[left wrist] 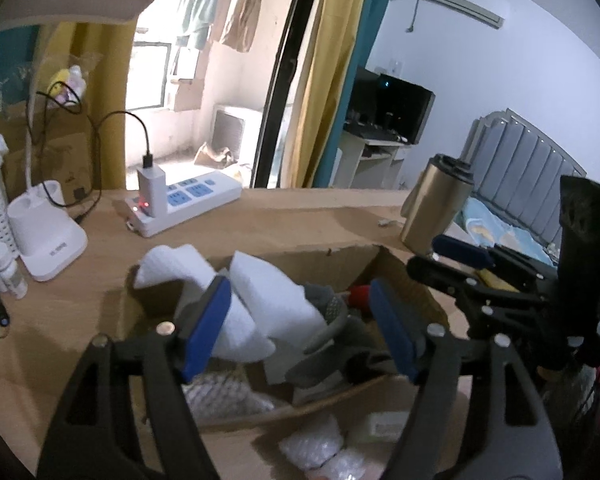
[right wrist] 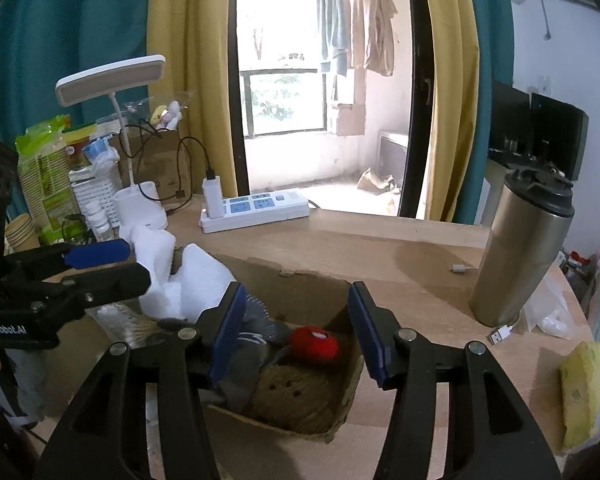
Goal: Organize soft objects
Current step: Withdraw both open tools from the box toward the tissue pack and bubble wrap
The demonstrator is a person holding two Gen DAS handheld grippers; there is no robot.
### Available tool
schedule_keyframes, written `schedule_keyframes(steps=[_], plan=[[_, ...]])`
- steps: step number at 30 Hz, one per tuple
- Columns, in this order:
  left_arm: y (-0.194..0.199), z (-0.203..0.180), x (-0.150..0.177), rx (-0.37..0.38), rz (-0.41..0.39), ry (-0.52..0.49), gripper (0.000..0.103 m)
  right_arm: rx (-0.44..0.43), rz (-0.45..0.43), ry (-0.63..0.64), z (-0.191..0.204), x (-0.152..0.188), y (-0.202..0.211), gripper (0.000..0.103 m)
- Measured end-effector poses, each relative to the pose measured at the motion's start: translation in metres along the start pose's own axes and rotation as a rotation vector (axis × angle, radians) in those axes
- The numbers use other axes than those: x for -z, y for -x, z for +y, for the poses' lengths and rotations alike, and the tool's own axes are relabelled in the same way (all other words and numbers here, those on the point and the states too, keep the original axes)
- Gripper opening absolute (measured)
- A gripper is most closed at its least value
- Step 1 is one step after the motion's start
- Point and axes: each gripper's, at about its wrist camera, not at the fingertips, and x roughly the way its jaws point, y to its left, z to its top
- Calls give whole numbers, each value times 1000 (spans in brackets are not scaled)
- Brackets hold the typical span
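A cardboard box sits on the wooden desk. In it lie white foam sheets, a grey sock, a red soft toy and a brown knitted piece. My left gripper is open above the box, its jaws on either side of the foam and the sock; it also shows in the right wrist view. My right gripper is open above the box's right half, holding nothing; it also shows in the left wrist view.
A steel tumbler stands right of the box. A white power strip, a desk lamp and clutter stand at the back left. A yellow sponge lies at the right edge. Bubble wrap lies in front.
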Motion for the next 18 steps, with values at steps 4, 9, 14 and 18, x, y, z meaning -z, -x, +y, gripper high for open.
schedule_keyframes(steps=[4, 9, 14, 18], plan=[[11, 2, 4, 4, -9, 1, 74, 6, -7, 3, 6, 1, 9, 56], [26, 3, 9, 2, -22, -4, 75, 3, -18, -5, 10, 2, 24, 56], [39, 3, 17, -17, -34, -13, 75, -4, -28, -13, 15, 6, 38, 56], [45, 3, 21, -30, -39, -23, 75, -7, -31, -9, 20, 9, 47, 56]])
